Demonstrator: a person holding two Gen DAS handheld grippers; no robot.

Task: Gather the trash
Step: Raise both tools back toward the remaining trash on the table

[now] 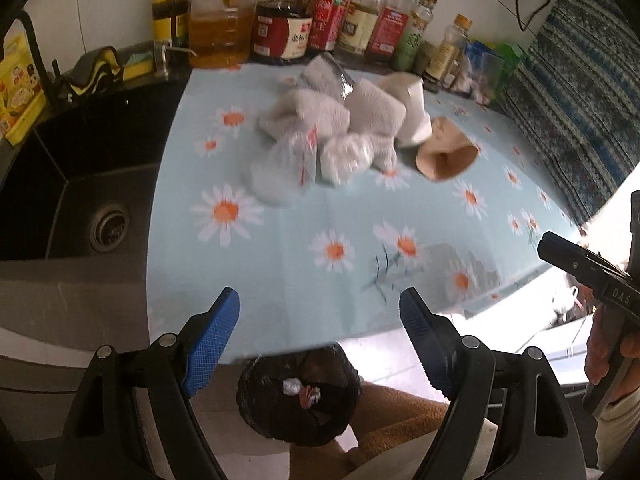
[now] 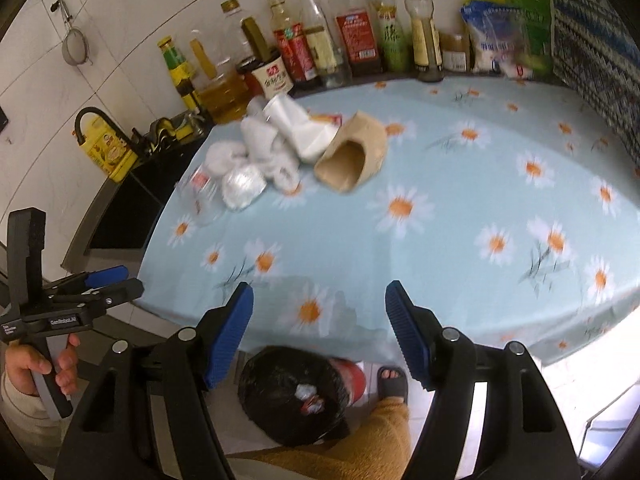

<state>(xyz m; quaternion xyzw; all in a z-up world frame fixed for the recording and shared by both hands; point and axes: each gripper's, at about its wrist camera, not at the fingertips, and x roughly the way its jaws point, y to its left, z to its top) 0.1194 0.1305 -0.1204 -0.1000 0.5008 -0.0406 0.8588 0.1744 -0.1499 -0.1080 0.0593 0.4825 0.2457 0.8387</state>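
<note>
The left gripper (image 1: 320,316) hangs nearest, its blue-padded fingers (image 1: 216,332) spread wide with nothing between them, over the near edge of the tabletop. Below that edge, on the floor, stands a round bin lined with a black plastic bag (image 1: 298,396), a few crumpled white and red scraps lying inside it. The right gripper (image 2: 320,312) sits alongside, at a like height; its fingers (image 2: 234,324) are apart and opening, also empty. A person's orange fleece trouser leg (image 2: 384,432) and a grey slipper (image 2: 394,384) show beside the bin.

The tabletop wears a pale blue cloth printed with white daisies (image 2: 440,208). At its far left lies the trash: a heap of crumpled white tissue and clear plastic wrappers (image 2: 256,160), a white paper cup (image 2: 300,128) on its side, and a brown paper bag (image 2: 352,156) with its mouth facing near. Well beyond, a row of sauce and oil bottles (image 2: 312,48) lines the tiled wall. A black sink (image 1: 76,184) lies left of the cloth.
</note>
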